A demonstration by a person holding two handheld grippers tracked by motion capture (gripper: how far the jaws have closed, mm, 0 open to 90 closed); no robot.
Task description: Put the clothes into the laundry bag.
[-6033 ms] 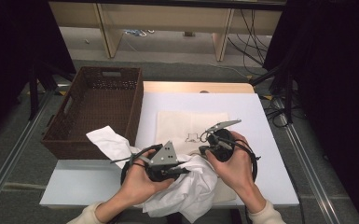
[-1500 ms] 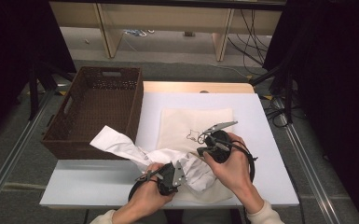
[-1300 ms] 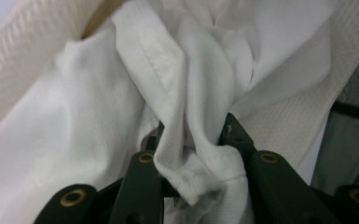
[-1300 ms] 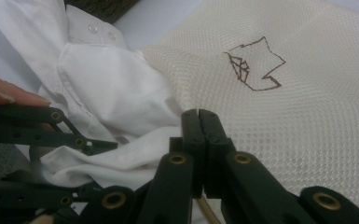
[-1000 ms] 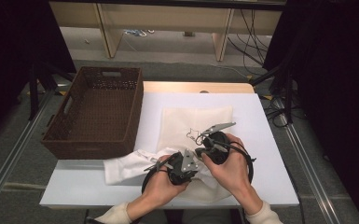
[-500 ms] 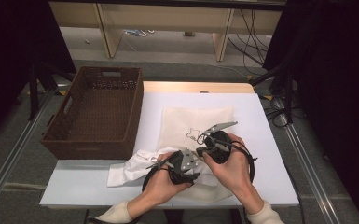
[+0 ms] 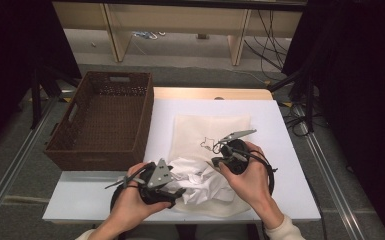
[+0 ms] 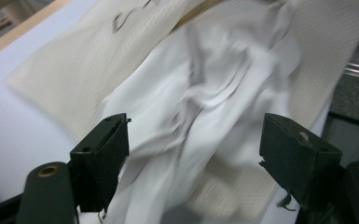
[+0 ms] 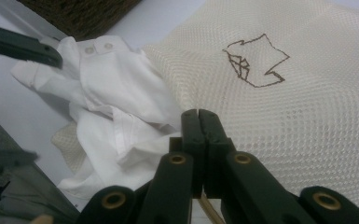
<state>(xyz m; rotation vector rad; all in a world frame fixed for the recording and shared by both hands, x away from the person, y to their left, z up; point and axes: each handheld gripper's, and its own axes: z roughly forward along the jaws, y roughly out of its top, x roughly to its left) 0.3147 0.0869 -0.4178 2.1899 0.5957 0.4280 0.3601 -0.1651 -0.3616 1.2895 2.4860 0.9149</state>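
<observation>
Jaws of the left gripper (image 7: pixel 177 191) stand wide apart and have just been opening; the white shirt (image 8: pixel 205 121) lies ahead of them, between the pads but unpressed, so it is let go. The right gripper (image 9: pixel 198 123) has its jaws together, seemingly pinching the edge of the mesh bag (image 9: pixel 307 107), though the bite itself is hidden.

The step in hand looks like stuffing the shirt into the bag, whose mouth faces the person at the counter's (image 7: pixel 280 115) near edge. The shirt sits bunched at that mouth, part inside, part spilling out. Next the left gripper likely needs a fresh bite on the loose cloth and a push deeper.

Six seconds back the shirt trailed out towards the basket (image 7: pixel 100 120); now it is gathered at the bag.
</observation>
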